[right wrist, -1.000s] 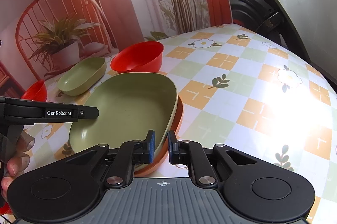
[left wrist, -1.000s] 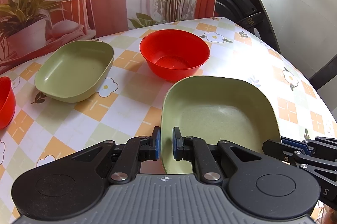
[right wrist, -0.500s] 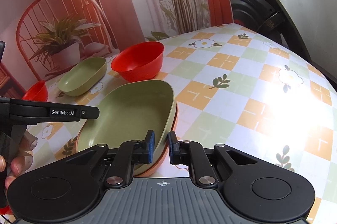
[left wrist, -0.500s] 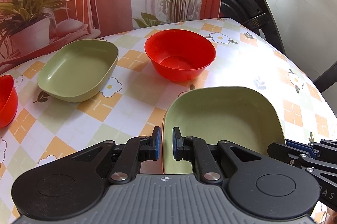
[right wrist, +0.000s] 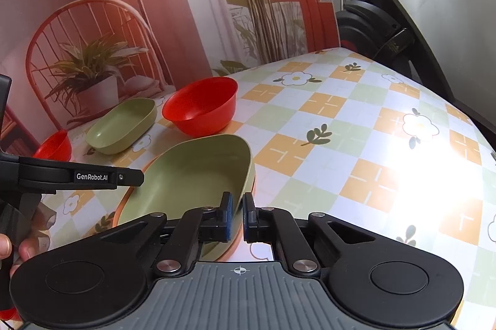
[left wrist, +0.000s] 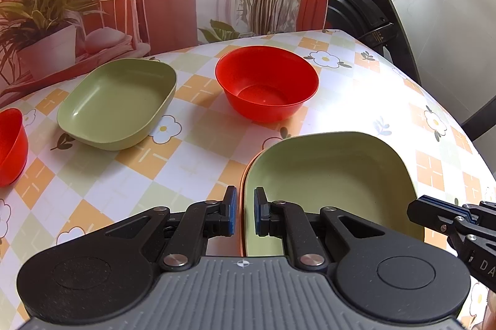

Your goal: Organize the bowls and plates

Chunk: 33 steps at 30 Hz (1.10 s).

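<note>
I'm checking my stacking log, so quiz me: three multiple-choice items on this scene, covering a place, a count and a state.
1. What does the near green dish rest on?
A. an orange plate
B. a red bowl
C. a chair

2. How many red bowls show?
A. one
B. two
C. four

3. The left tongs are:
A. wide open over bare table
B. closed around the near green dish's rim
C. holding a red bowl

Answers:
1. A, an orange edge peeks out beneath the dish.
2. B, the central red bowl and the left-edge red bowl.
3. B, the rim runs between the fingers.
</note>
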Available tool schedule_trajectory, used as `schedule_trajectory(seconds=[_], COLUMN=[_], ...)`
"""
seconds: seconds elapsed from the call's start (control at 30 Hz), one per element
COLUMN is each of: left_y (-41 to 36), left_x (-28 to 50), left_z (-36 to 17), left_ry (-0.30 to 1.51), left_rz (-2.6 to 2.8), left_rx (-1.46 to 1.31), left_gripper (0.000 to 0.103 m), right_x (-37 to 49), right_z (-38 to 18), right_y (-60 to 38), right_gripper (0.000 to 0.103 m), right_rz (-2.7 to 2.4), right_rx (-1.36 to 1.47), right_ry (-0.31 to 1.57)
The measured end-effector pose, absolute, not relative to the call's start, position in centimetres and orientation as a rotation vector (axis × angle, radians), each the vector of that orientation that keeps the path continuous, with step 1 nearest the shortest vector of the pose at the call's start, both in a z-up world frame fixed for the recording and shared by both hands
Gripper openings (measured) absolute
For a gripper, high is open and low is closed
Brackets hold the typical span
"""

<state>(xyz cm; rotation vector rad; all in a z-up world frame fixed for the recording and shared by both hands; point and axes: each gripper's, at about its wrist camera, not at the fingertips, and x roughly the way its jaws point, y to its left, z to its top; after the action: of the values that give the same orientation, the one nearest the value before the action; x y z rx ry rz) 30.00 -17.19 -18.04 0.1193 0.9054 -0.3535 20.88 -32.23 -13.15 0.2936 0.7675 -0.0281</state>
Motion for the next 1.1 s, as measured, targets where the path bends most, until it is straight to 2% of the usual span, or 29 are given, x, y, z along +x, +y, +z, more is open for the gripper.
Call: schedule_trajectory(seconds=[0.63,0.77,1.1], left_y=[-17.0,-16.9,-16.0], left_x=[30.1,30.1,30.2], left_z=[-18.1,-17.8,-15.9], left_ry=[0.91,0.909,0.88], left_rz=[-0.358,-0.354,-0.345], left_rx=[0.12,0.114,0.092], left_gripper=[0.012,0.013,0.013], right_x=[21.1,21.1,21.5], right_z=[-14.4,-13.9,-11.5], right_y=[-32.2,-32.2,-32.5], right_gripper=[0.006,0.014,0.015], right_rz=[-0.029,-0.027,-0.037], right_rx=[0.327,0.329,0.307], right_ry=[0.813,0.803,0.742])
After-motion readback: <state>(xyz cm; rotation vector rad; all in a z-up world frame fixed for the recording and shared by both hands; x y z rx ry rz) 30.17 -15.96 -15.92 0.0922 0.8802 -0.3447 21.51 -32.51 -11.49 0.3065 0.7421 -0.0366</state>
